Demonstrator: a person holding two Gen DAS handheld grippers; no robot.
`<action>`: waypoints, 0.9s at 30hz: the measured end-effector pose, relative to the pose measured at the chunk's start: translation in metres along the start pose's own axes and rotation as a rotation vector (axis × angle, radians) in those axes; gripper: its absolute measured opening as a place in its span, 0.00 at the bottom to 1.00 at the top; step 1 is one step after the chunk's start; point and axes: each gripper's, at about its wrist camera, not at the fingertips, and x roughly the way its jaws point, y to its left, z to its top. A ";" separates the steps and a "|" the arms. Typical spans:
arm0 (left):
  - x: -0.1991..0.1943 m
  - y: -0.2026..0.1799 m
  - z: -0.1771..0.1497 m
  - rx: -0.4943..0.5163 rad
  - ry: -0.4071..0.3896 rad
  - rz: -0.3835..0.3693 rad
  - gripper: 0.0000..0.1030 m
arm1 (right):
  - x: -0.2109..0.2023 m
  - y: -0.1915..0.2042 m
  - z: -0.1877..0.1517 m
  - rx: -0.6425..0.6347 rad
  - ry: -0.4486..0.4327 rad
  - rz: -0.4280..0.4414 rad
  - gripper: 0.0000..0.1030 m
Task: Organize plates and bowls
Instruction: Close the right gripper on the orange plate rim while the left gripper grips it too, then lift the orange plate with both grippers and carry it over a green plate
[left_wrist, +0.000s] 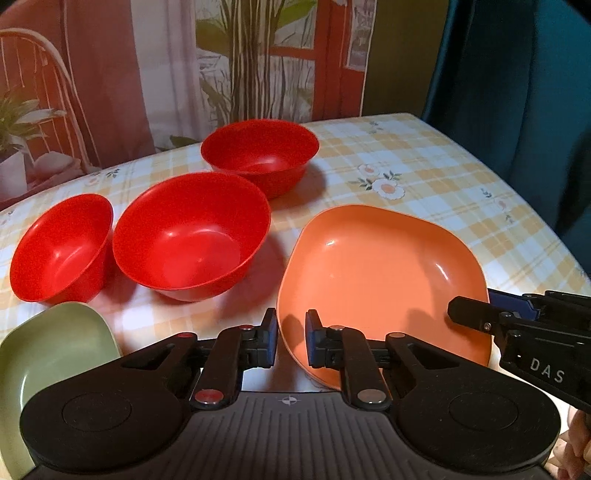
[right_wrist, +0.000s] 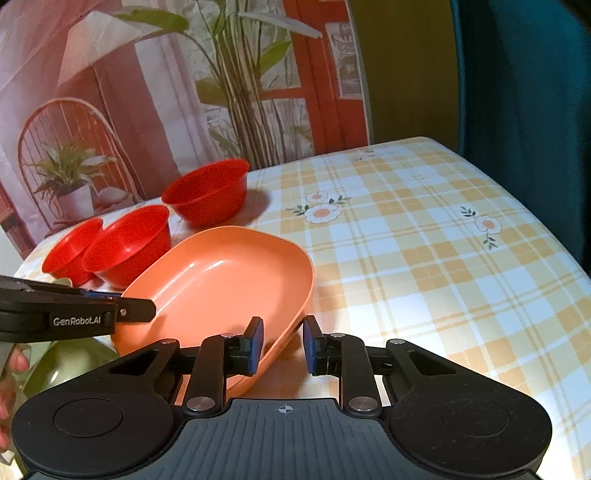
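An orange plate (left_wrist: 369, 266) lies near the table's front, and a second rim shows just under its near edge. My left gripper (left_wrist: 291, 332) is shut on its left rim, one finger outside and one inside the dish. My right gripper (right_wrist: 282, 339) straddles the plate's (right_wrist: 221, 280) right rim. One pad is inside the dish, and a gap shows between the outer pad and the rim, so it is open. Three red bowls (left_wrist: 192, 232) (left_wrist: 61, 247) (left_wrist: 260, 155) stand upright and separate behind the plate. A green plate (left_wrist: 55, 343) lies at the front left.
The checked tablecloth (right_wrist: 424, 258) shows bare to the right of the plate. A printed backdrop (right_wrist: 184, 92) hangs behind the table's far edge, and a dark teal curtain (right_wrist: 517, 110) hangs at the right. A person's fingers (right_wrist: 16, 360) hold the left gripper's handle.
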 end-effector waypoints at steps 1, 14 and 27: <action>-0.003 0.000 0.001 -0.002 -0.008 -0.004 0.16 | -0.002 0.000 0.001 0.000 -0.006 -0.001 0.20; -0.069 0.015 -0.003 -0.090 -0.138 0.012 0.16 | -0.030 0.033 0.022 -0.090 -0.056 0.039 0.18; -0.132 0.095 -0.061 -0.344 -0.163 0.149 0.17 | -0.011 0.147 0.023 -0.325 -0.004 0.202 0.16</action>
